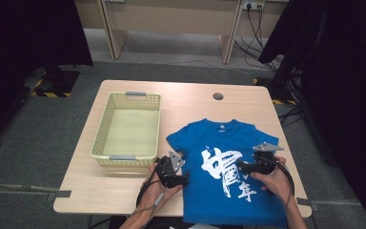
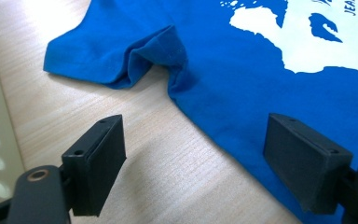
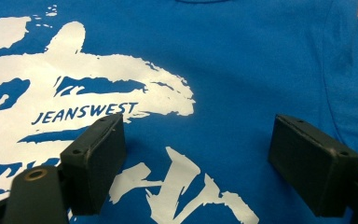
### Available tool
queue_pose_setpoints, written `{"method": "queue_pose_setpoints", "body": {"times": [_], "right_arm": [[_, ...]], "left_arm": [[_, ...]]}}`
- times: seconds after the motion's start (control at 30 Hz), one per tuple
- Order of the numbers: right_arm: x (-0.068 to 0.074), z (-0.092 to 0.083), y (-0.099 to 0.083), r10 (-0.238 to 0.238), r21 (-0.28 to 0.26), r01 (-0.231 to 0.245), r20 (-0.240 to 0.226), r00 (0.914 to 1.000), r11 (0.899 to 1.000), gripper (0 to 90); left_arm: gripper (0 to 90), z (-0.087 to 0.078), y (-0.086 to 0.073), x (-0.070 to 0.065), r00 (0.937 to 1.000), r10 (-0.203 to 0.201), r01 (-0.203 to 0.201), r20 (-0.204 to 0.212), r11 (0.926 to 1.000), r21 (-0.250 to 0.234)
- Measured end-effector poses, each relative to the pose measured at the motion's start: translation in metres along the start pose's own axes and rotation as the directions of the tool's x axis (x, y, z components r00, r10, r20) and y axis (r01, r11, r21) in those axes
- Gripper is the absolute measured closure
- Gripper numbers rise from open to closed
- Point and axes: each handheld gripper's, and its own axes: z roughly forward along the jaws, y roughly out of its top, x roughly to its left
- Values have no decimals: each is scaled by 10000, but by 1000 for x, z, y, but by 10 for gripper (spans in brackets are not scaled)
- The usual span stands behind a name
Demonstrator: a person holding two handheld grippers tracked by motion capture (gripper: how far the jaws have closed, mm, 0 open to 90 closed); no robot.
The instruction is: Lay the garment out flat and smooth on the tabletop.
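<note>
Black jaws are standing wide apart at the bottom of both gripper views, so both sets of tongs are released and gripping nothing at all.

Widest of all, the wooden bench [image 1: 124, 191] is carrying the whole job, and nearly all of it looks to be still ahead. Lying face up across the bench's right half is the blue T-shirt [image 1: 228, 143], collar away from the person, white print showing, hem drooping over the near edge. No fold is showing on its body, and only the left sleeve [image 2: 121, 56] is rumpling at the armpit.

Beside it, on the left and well apart from the cloth, the pale yellow basket [image 1: 100, 129] is sitting with nothing inside, so if the shirt is meant to go in there, that step is not yet done.

Now the tools. The left tongs [image 1: 178, 180] are hovering at the shirt's left side seam, one jaw over bare wood, the other over blue fabric. The right tongs [image 1: 242, 167] are hanging above the print, right of centre, pads clear of the cloth. My read: first grasp pending, everything else to follow.
</note>
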Motion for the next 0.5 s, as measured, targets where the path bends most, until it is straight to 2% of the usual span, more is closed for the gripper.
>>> {"method": "queue_pose_setpoints", "body": {"times": [0.17,0.4,0.5], "right_arm": [[1,-2,-2,17,-5,-17,-4,10000,10000,188],[2,-4,-4,37,-36,-37,-2,10000,10000,175],[4,-10,-4,150,-404,-154,-103,9998,9991,162]], "left_arm": [[200,-2,-1,-2,10000,87,-87,12,10000,-12],[166,-2,-1,0,9998,-54,54,202,10000,-10],[148,-4,-2,0,9994,-109,114,319,9998,-160]]}}
